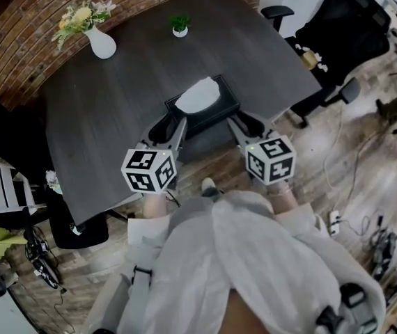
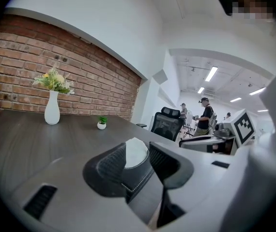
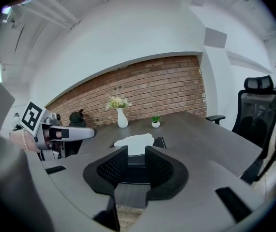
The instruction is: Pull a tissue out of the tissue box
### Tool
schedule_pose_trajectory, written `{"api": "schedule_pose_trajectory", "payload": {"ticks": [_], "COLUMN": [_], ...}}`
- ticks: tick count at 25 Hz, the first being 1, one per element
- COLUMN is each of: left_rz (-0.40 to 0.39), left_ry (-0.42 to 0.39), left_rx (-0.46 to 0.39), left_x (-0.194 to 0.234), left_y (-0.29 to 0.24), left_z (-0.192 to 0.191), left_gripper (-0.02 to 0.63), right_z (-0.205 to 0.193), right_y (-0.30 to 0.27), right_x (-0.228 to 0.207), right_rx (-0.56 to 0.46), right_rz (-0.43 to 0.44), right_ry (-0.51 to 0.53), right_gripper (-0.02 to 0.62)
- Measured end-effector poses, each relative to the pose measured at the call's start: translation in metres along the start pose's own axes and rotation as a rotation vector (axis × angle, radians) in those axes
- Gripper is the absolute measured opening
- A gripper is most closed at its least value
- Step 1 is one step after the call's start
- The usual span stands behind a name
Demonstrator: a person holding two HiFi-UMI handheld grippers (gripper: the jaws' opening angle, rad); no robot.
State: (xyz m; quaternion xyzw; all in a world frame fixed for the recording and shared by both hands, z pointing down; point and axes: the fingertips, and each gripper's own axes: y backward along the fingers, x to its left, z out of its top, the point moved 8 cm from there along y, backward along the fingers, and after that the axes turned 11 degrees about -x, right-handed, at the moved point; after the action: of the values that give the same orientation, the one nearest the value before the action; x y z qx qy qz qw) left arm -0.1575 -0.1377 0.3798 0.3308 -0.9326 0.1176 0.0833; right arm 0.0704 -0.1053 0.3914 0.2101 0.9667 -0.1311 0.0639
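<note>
White tissue (image 1: 198, 94) tops the tissue box (image 1: 228, 104), centre frame. Left gripper (image 1: 165, 127) and right gripper (image 1: 251, 125) gape empty. Unheld, the box might lift.

Open tabletop (image 1: 108, 117) around tissue box (image 1: 226, 108); vase (image 1: 102, 44), plant (image 1: 180, 26) beyond.

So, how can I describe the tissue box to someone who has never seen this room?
Find the dark table beside the brick wall. The tissue box lies at the table's near edge, far from the vase and the small plant. It is the only black, flat thing there, with a white tissue rising from its top.
</note>
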Motion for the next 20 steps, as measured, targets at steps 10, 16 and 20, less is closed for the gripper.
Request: {"api": "schedule_pose_trajectory", "payload": {"ticks": [10, 16, 20], "left_rz": [-0.031, -0.009, 0.015], "left_ry": [0.035, 0.037, 0.036], "left_rx": [0.034, 0.067, 0.071], "left_x": [0.013, 0.013, 0.022], "left_y": [-0.010, -0.014, -0.016], "left_z": [-0.013, -0.020, -0.014], "left_gripper": [0.132, 0.132, 0.132], "right_z": [-0.010, -0.009, -0.001], "right_y": [-0.009, -0.020, -0.039], "right_x": [-0.001, -0.020, -0.027], "right_rx": [0.054, 0.042, 0.045], "right_rz": [-0.024, -0.046, -0.020], "right_ry": [0.007, -0.001, 0.005], "right_gripper": [0.087, 0.087, 0.087]}}
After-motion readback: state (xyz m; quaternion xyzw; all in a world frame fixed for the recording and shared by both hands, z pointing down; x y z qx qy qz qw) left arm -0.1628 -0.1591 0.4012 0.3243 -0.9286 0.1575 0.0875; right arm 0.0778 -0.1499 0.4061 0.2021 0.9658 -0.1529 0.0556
